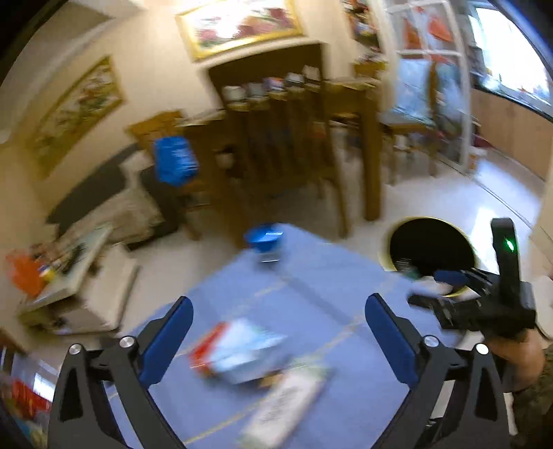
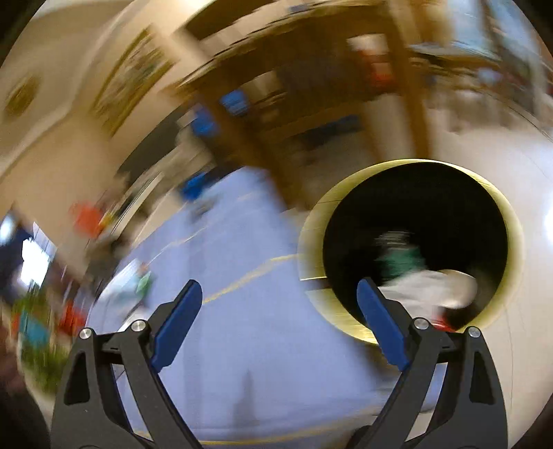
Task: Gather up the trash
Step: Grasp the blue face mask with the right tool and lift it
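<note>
A blue tablecloth (image 1: 311,276) spreads below the jaws. Beyond them stand wooden chairs (image 1: 276,155) under gold-framed paintings (image 1: 238,24), with a cluttered white cabinet (image 1: 86,286) left.

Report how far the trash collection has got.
Done: the trash bin beside the blue table already holds a green item and a white wad. In hand: nothing; the left gripper and right gripper are both open and empty. Left: a blurred red and white packet and a pale wrapper lie on the table.

Left tongs (image 1: 278,331) and right tongs (image 2: 278,321) spread wide, both empty
</note>
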A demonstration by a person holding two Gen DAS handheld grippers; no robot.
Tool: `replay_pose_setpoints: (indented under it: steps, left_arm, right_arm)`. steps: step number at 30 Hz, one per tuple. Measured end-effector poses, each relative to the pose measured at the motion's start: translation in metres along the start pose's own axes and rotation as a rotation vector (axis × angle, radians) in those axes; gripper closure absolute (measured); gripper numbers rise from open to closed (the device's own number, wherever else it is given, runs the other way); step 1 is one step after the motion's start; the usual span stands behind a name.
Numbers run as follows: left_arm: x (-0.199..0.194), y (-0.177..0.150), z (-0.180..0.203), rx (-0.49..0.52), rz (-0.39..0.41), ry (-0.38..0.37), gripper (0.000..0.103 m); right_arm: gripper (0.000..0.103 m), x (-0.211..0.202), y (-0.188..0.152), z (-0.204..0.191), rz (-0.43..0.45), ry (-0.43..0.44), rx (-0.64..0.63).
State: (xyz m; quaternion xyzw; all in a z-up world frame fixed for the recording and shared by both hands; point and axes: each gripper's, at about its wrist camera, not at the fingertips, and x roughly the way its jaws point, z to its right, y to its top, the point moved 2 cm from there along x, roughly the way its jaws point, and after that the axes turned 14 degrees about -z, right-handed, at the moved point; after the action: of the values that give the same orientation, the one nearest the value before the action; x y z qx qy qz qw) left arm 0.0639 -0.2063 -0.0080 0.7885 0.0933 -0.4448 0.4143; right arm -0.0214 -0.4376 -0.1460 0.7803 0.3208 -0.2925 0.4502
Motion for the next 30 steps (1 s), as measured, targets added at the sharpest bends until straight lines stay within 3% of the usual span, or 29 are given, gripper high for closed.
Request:
replay_pose_setpoints:
  steps: [3, 7, 11, 15, 16, 17, 18, 19, 20, 21, 26, 30]
  left_arm:
    - [-0.007, -0.030, -0.070, -0.134, -0.030, 0.026, 0.007]
    - [-0.010, -0.083, -0.152, -0.314, -0.075, 0.047, 0.007]
    - [-0.008, -0.142, -0.225, -0.506, -0.118, 0.047, 0.007]
    - [-0.011, -0.184, -0.263, -0.610, -0.140, 0.048, 0.007]
    - [-0.012, -0.190, -0.268, -0.622, -0.143, 0.057, 0.007]
    - [-0.012, -0.198, -0.276, -0.631, -0.145, 0.060, 0.007]
    - [-0.013, -0.203, -0.278, -0.639, -0.147, 0.069, 0.007]
    - [-0.012, -0.206, -0.283, -0.644, -0.151, 0.078, 0.007]
    - [-0.012, -0.211, -0.287, -0.650, -0.156, 0.089, 0.007]
    - [-0.013, -0.215, -0.289, -0.653, -0.157, 0.095, 0.007]
    - [-0.008, -0.226, -0.290, -0.640, -0.157, 0.089, 0.007]
    - [0.007, -0.222, -0.282, -0.624, -0.180, 0.031, 0.007]
  right_arm:
    - [0.014, 0.027, 0.004, -0.079, -0.057, 0.003, -0.238]
    - [0.020, 0.056, 0.006, -0.158, -0.069, -0.085, -0.484]
    - [0.023, 0.089, 0.018, -0.195, -0.110, -0.123, -0.579]
    - [0.029, 0.129, 0.025, -0.215, -0.172, -0.206, -0.666]
    - [0.032, 0.136, 0.022, -0.217, -0.188, -0.218, -0.677]
    - [0.040, 0.148, 0.023, -0.219, -0.211, -0.236, -0.685]
    - [0.056, 0.156, 0.023, -0.218, -0.232, -0.238, -0.678]
    - [0.066, 0.161, 0.026, -0.217, -0.252, -0.222, -0.658]
    - [0.083, 0.161, 0.025, -0.215, -0.255, -0.213, -0.641]
    - [0.091, 0.159, 0.026, -0.213, -0.255, -0.189, -0.615]
    - [0.098, 0.127, 0.026, -0.200, -0.214, -0.077, -0.513]
    - [0.098, 0.098, 0.024, -0.189, -0.184, 0.046, -0.418]
